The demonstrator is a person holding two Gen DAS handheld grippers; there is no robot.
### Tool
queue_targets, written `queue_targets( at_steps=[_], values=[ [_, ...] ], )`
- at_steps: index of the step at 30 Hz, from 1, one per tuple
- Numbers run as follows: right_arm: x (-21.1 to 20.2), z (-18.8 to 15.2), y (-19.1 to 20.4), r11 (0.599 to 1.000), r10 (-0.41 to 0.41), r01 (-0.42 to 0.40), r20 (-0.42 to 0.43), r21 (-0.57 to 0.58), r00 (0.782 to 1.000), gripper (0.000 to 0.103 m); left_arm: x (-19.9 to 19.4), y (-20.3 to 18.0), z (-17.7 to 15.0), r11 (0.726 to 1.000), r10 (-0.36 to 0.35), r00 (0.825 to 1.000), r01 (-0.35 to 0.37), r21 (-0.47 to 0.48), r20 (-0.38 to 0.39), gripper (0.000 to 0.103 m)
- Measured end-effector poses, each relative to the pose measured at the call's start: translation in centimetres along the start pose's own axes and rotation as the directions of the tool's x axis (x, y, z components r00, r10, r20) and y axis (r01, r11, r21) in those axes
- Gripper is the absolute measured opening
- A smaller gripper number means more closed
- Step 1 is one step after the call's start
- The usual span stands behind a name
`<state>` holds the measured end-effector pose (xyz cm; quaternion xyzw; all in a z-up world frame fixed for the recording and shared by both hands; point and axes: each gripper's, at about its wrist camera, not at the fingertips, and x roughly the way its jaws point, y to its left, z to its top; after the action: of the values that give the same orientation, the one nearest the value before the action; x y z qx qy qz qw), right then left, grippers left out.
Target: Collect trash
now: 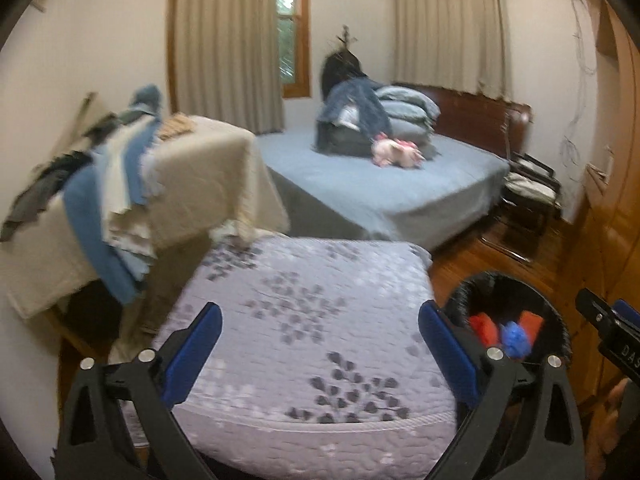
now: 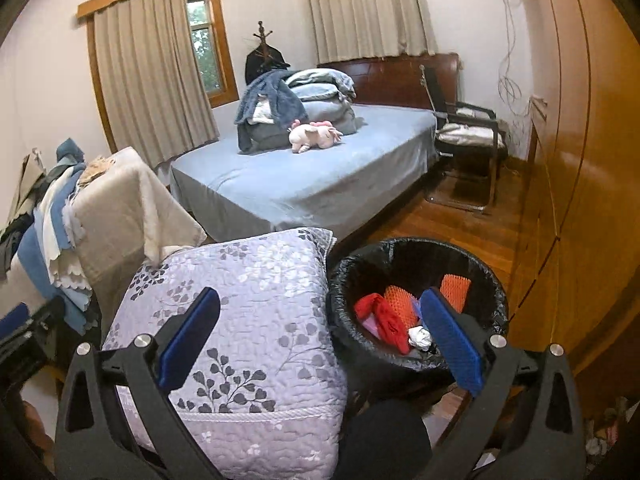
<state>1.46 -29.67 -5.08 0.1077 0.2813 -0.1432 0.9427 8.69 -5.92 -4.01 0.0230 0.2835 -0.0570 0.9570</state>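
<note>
— While both tools hang over the quilted cushion (image 2: 240, 320), where is the trash?

— In the black-lined bin (image 2: 416, 252) on the wooden floor, touching the cushion's right side: red scraps (image 2: 380, 316), orange mesh (image 2: 454, 286), crumpled white paper (image 2: 420, 336).

— And the tongs?

— Left gripper (image 1: 320, 344) and right gripper (image 2: 316, 332) both stand wide apart, nothing between their blue pads.
</note>
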Motion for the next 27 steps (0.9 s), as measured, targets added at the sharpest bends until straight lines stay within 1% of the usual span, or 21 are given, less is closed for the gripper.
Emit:
queue_targets(
  at_steps=[2, 4, 7, 10, 12, 14, 17, 23, 27],
  values=[
    [-1.1, 0.0, 1.0, 1.0, -0.016, 0.017, 0.019, -0.02, 1.0, 0.098, -1.3, 1.4, 0.0, 0.999, 0.022, 1.0, -0.021, -0.024, 0.021, 0.097],
    [-2.3, 0.2, 1.8, 0.999, -0.021, 0.023, 0.058, -0.028, 0.998, 0.098, -2.6, 2.5, 0.1, 0.998, 0.043, 0.998, -0.041, -0.041, 0.039, 0.097],
    [-4.0, 0.2, 2.4, 0.999, -0.015, 0.018, 0.094, -0.035, 0.995, 0.098, -4.5, 4.4, 0.2, 0.995, 0.058, 0.997, -0.054, -0.081, 0.052, 0.097],
    [-5.4, 0.2, 3.2, 0.999, -0.018, 0.024, 0.122, -0.045, 0.992, 0.098, -6.2, 5.6, 0.0, 0.988, 0.108, 0.991, -0.098, -0.118, 0.081, 0.097],
    [-6.3, 0.1, 3.7, 0.999, -0.026, 0.031, 0.127, -0.039, 0.992, 0.098, -7.5, 6.2, -0.2, 0.986, 0.124, 0.987, -0.112, -0.122, 0.097, 0.097],
    [-7.2, -0.1, 3.9, 1.0, -0.015, 0.017, 0.127, -0.017, 0.992, 0.098, -8.5, 6.6, -0.4, 0.985, 0.138, 0.985, -0.125, -0.116, 0.106, 0.097],
    [-8.7, -0.6, 4.8, 0.999, -0.027, 0.03, 0.156, -0.016, 0.987, 0.098, -10.0, 7.1, -0.9, 0.981, 0.167, 0.978, -0.153, -0.12, 0.122, 0.097],
    [-9.6, -1.0, 5.4, 0.999, -0.027, 0.03, 0.163, -0.015, 0.986, 0.098, -12.2, 7.8, -1.8, 0.972, 0.217, 0.968, -0.202, -0.121, 0.125, 0.097],
    [-9.6, -1.1, 5.7, 0.999, -0.024, 0.029, 0.166, -0.025, 0.986, 0.098, -12.8, 8.3, -1.7, 0.975, 0.2, 0.971, -0.184, -0.128, 0.127, 0.097]
  ],
)
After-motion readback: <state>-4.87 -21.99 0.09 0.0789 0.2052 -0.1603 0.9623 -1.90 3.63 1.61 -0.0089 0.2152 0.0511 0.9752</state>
